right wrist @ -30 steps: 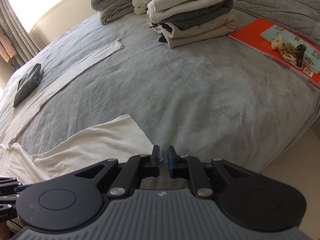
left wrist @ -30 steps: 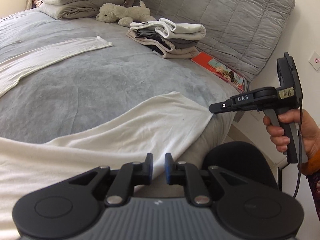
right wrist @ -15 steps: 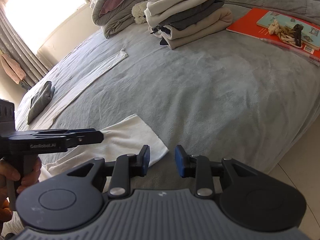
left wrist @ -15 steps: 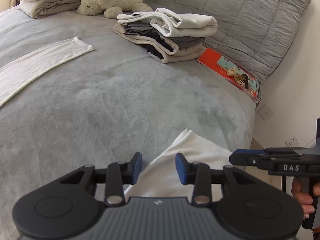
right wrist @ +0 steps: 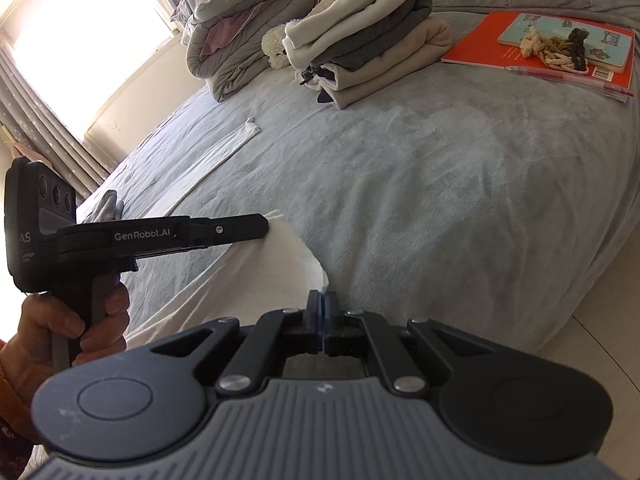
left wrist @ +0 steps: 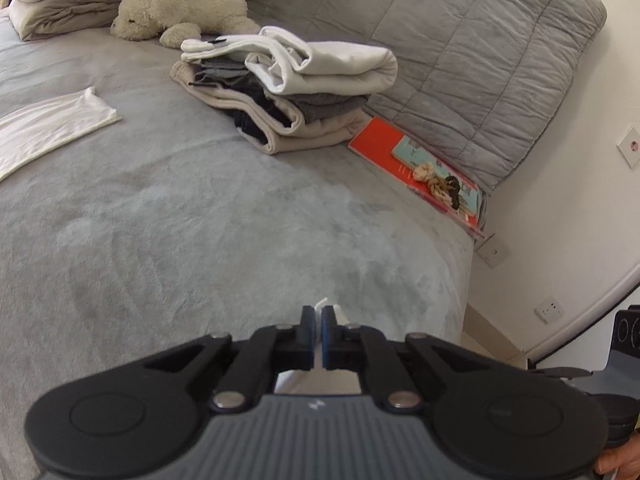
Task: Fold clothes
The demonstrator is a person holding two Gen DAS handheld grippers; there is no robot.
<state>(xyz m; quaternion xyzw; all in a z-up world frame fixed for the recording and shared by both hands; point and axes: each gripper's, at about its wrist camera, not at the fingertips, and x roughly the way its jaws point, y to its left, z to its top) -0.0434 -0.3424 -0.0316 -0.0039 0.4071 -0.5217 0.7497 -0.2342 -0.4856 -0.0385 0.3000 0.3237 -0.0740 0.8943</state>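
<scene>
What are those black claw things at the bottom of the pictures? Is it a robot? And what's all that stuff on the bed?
It's not a robot. A person holds a grabber tool in each hand, and each tool has a small camera looking along its two fingers. So one picture comes from the left gripper and the other from the right gripper.

Both have just closed, each pinching a corner of the white garment spread out on the grey bed. In the right picture you can see the person's hand holding the left tool.

Farther back lie a stack of folded clothes, a cream stuffed dog, an orange book with a smaller one on top, and piled bedding.
</scene>
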